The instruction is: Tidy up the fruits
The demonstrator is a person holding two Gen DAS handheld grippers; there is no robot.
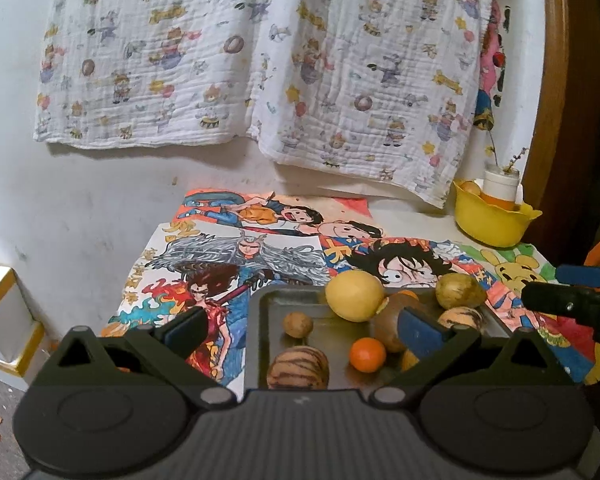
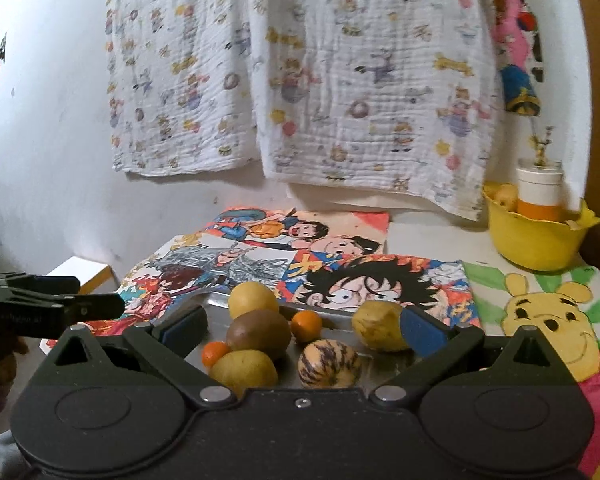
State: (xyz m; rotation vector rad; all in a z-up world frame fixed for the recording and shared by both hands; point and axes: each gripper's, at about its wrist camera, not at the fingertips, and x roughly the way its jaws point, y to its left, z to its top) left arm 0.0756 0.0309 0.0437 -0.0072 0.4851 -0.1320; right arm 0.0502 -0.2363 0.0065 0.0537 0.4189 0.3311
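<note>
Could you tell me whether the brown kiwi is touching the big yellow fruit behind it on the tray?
Cannot tell. In the right wrist view the kiwi overlaps the yellow fruit with no gap showing, but that may be mere overlap; the left wrist view hides their meeting.

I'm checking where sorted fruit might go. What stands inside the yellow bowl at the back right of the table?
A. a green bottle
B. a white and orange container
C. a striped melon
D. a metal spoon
B: the yellow bowl holds a white and orange container upright, beside a yellowish fruit.
</note>
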